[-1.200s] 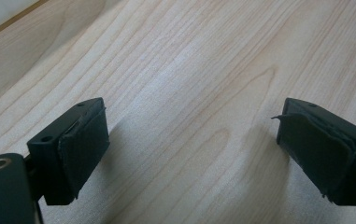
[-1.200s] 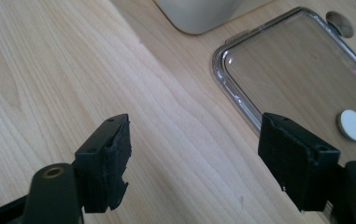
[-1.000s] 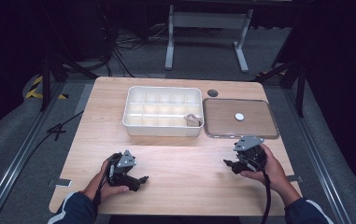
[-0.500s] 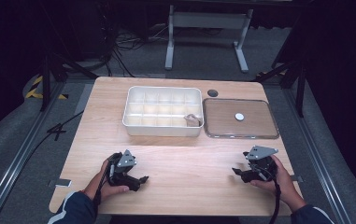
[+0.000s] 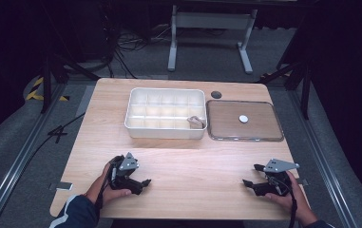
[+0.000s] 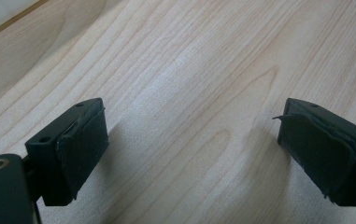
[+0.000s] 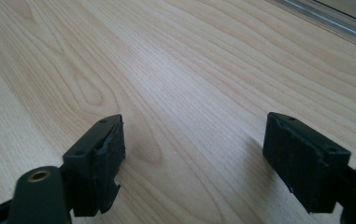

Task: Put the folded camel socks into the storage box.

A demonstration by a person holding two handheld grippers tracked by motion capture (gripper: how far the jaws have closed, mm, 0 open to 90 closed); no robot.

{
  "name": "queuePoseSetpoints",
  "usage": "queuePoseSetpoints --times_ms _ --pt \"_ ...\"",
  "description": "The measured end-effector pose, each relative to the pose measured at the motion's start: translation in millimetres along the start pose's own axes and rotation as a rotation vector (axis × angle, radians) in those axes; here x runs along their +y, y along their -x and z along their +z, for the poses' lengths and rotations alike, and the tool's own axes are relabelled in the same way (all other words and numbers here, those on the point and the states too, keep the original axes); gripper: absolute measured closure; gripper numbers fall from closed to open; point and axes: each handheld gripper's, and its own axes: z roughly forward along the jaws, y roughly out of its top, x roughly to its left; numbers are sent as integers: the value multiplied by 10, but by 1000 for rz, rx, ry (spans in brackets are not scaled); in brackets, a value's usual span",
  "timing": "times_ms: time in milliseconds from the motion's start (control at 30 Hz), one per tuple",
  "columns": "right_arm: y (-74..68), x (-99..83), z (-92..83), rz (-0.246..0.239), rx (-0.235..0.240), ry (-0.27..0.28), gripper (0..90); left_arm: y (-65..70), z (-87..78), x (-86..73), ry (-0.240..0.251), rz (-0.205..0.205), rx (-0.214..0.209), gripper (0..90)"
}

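Your right tongs (image 5: pixel 253 175) have just been opening and gape wide, empty, over bare worktop (image 5: pixel 193 161). Your left tongs (image 5: pixel 143 181) gape empty too. The tray (image 5: pixel 165 133) lies well ahead, between them.

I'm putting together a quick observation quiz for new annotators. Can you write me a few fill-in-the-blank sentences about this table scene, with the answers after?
1. The white plastic compartment tray stands on the table to the ____ of the shallow clear-rimmed flat tray in the high view.
2. The small white round disc lies in the ____ tray.
3. The jaws of the left gripper stand ____ with only wood between them.
4. The light wooden table has a dark round ____ near its far edge.

Missing words: left; flat; open; hole
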Motion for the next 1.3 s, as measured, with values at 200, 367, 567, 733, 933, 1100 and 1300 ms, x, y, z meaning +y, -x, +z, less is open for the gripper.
queuePoseSetpoints --times_ms 200,367,567,733,933,1100,1300 --pt "-1 -10 -9 4 -4 0 210 6 0 -1 -2 -6 1 85" --pt "-2 -11 -9 5 -5 0 210 9 -1 -2 -2 -9 4 85" --pt "-2 -11 -9 5 -6 0 210 9 -1 -2 -2 -9 4 84" --pt "-2 -11 -9 5 -6 0 210 10 2 1 -2 -12 5 81" --pt "-2 -11 -9 5 -6 0 210 7 2 3 -5 -11 6 77" --pt "-2 -11 -9 5 -6 0 209 5 2 4 -6 -8 6 77" --pt "-2 -11 -9 5 -6 0 209 0 3 8 -8 -3 6 74"
